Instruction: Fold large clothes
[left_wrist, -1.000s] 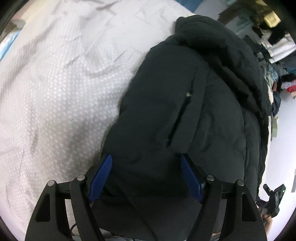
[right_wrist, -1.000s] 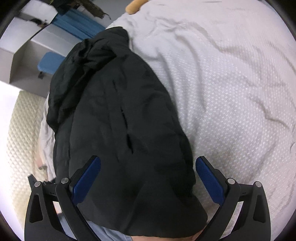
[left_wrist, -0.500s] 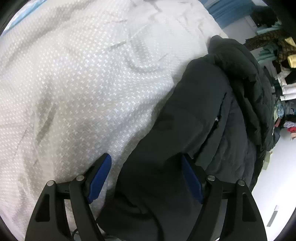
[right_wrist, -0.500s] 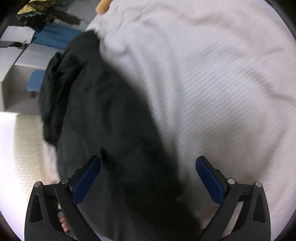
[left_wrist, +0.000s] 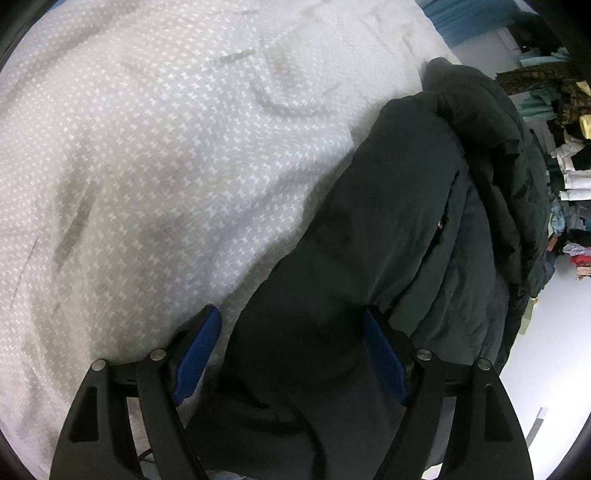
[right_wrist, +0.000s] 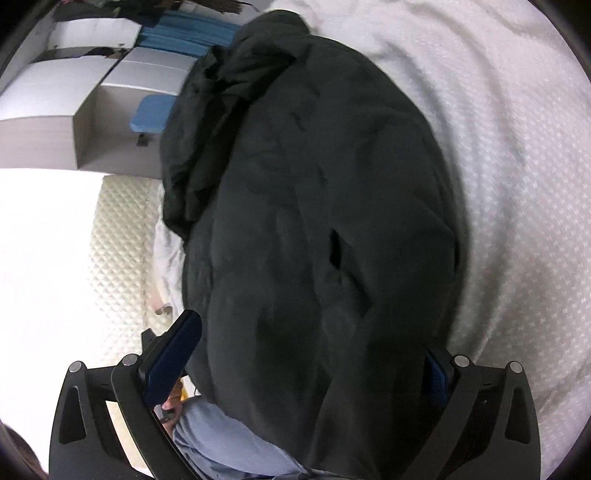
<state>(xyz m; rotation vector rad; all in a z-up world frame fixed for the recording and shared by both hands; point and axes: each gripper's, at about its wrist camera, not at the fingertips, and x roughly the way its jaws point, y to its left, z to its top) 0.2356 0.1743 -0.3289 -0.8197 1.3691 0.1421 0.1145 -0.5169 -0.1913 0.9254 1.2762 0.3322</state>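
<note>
In the left wrist view, a white bedspread (left_wrist: 155, 155) with a small woven pattern fills the left and middle of the picture, lightly wrinkled. The left gripper (left_wrist: 291, 354) sits low in the frame with its blue-padded fingers (left_wrist: 195, 358) apart. The near end of a dark coat (left_wrist: 399, 251) lies between them, its edge close to the right finger, but whether either pad touches the cloth cannot be told. The coat stretches away to the upper right along the bed's edge, its hood or collar bunched at the far end. Beyond it on the right stand heaps of mixed clothes (left_wrist: 569, 177).

In the right wrist view, white shelves (right_wrist: 74, 92) and a blue cushion (right_wrist: 151, 118) show at the upper left, with a quilted cream mattress side (right_wrist: 122, 258) below them. The coat (right_wrist: 314, 221) fills the middle, lying lengthwise on the bed with a pocket slit showing. The right gripper (right_wrist: 306, 369) has its fingers (right_wrist: 170, 365) spread wide on either side of the coat's near end; the right pad is partly hidden under the cloth. The bedspread (right_wrist: 517, 184) covers the right side.
</note>
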